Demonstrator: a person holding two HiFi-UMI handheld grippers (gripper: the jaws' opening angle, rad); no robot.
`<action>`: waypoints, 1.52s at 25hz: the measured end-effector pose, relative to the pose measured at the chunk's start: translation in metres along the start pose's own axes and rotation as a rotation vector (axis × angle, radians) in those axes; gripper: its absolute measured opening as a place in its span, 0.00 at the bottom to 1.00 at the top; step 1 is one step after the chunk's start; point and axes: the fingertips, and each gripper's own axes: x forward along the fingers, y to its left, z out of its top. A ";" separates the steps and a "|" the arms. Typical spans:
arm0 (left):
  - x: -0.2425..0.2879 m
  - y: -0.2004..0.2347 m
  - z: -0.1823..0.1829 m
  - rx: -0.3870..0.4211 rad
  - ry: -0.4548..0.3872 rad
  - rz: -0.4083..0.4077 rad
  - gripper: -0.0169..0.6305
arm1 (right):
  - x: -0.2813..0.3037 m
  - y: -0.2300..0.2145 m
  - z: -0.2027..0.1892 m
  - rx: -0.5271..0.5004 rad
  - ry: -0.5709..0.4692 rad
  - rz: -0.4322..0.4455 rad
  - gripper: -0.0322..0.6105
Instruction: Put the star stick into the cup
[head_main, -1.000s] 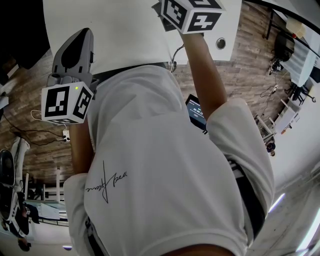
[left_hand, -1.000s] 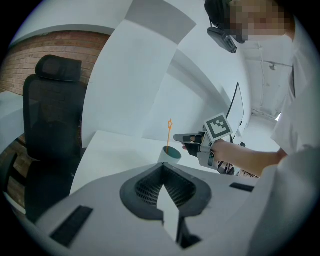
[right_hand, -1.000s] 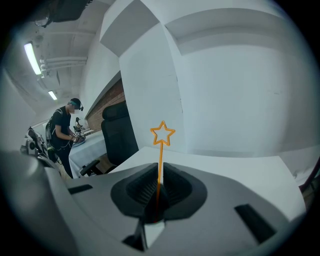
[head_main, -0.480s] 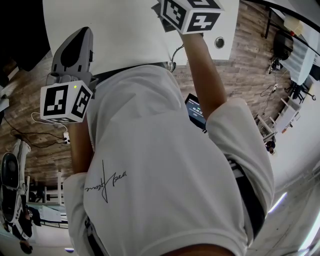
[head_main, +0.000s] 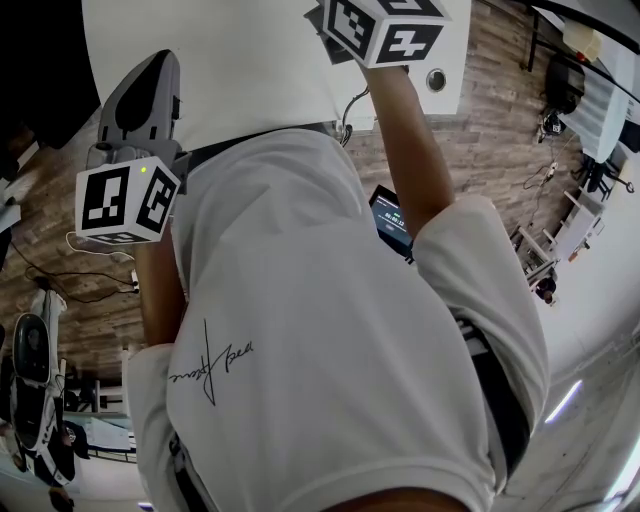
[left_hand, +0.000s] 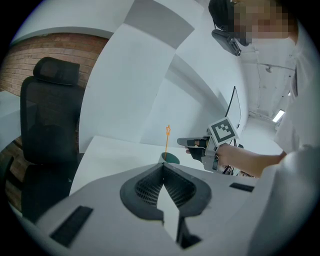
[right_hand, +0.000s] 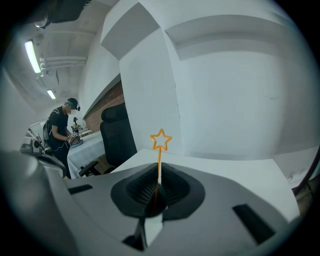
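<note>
An orange star stick (left_hand: 168, 132) stands upright in a dark green cup (left_hand: 170, 159) on the white table (left_hand: 115, 155). My right gripper (left_hand: 180, 143) hovers level just right of the cup, its tips a little short of the stick. In the right gripper view the star stick (right_hand: 160, 141) rises straight ahead, seen through a narrow gap between my right gripper's (right_hand: 159, 176) jaws; the cup is hidden behind them. My left gripper (left_hand: 163, 172) is shut with nothing in it, held back from the cup and pointing at it. The head view shows my left gripper (head_main: 148, 70) over the table's near edge.
A black office chair (left_hand: 50, 120) stands at the table's far side. My torso fills most of the head view, with a lit screen (head_main: 390, 222) below my right arm. A cable hole (head_main: 436, 80) sits in the table (head_main: 260, 70). Another person (right_hand: 62, 131) works at a far table.
My left gripper has drifted slightly up and to the left in the head view. The right gripper's marker cube has stayed in place.
</note>
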 end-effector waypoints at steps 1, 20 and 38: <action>0.001 -0.002 0.001 0.002 -0.002 -0.004 0.04 | -0.002 -0.001 0.000 0.003 0.000 -0.001 0.09; 0.004 -0.022 0.011 -0.003 -0.037 -0.090 0.04 | -0.044 -0.006 0.014 0.038 -0.054 -0.030 0.09; 0.006 -0.043 0.017 0.033 -0.047 -0.170 0.04 | -0.093 0.002 0.012 0.040 -0.082 -0.048 0.09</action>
